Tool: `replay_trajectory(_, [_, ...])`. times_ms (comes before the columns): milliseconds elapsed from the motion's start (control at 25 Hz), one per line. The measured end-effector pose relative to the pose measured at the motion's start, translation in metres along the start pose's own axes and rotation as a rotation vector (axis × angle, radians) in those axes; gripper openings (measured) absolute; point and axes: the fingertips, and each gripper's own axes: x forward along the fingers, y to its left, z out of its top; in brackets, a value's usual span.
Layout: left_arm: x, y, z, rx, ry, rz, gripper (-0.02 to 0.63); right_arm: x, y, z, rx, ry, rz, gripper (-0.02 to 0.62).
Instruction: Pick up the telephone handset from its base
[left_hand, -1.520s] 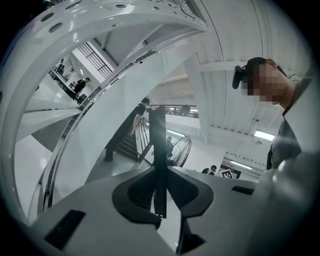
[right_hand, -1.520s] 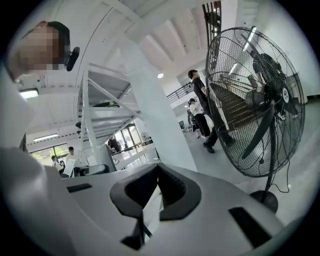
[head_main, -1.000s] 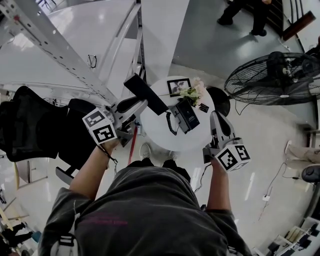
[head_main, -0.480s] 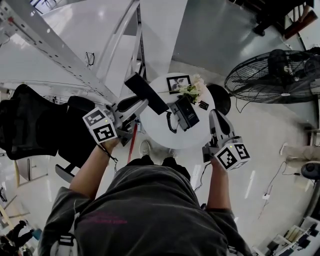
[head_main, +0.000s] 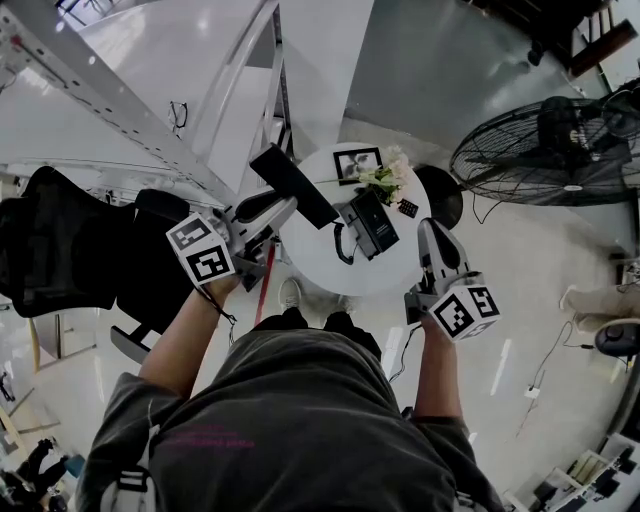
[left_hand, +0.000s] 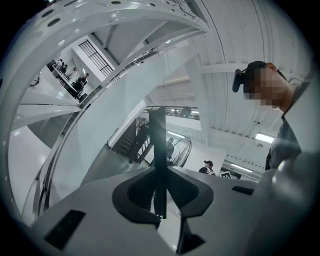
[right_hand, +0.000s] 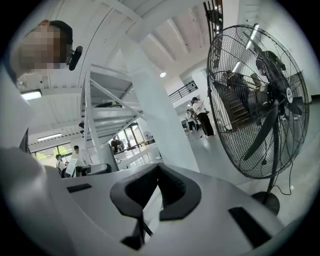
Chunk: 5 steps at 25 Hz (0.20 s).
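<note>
At the far left stands a black office chair (head_main: 60, 240). Next to it the left gripper (head_main: 283, 205) is closed on the telephone handset (head_main: 292, 187), a long black bar held in the air over the left edge of the round white table (head_main: 320, 272), apart from its base. In the left gripper view the handset (left_hand: 157, 142) stands edge-on between the two pads (they press it from both sides). On the table lies the telephone base (head_main: 370, 228), with a picture frame (head_main: 357, 168) and small flowers (head_main: 386, 183) behind it. The right gripper (head_main: 433, 232) is at the right edge of the table, jaws together, with nothing between them. At the far right is a big floor fan (head_main: 545, 155).
</note>
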Motion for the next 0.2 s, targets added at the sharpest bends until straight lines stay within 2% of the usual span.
replay_trajectory(200, [-0.0001, -0.0002, -0.0017, 0.000, 0.003, 0.002, 0.078, 0.0005, -0.0001, -0.0012, 0.001, 0.002, 0.001, 0.015])
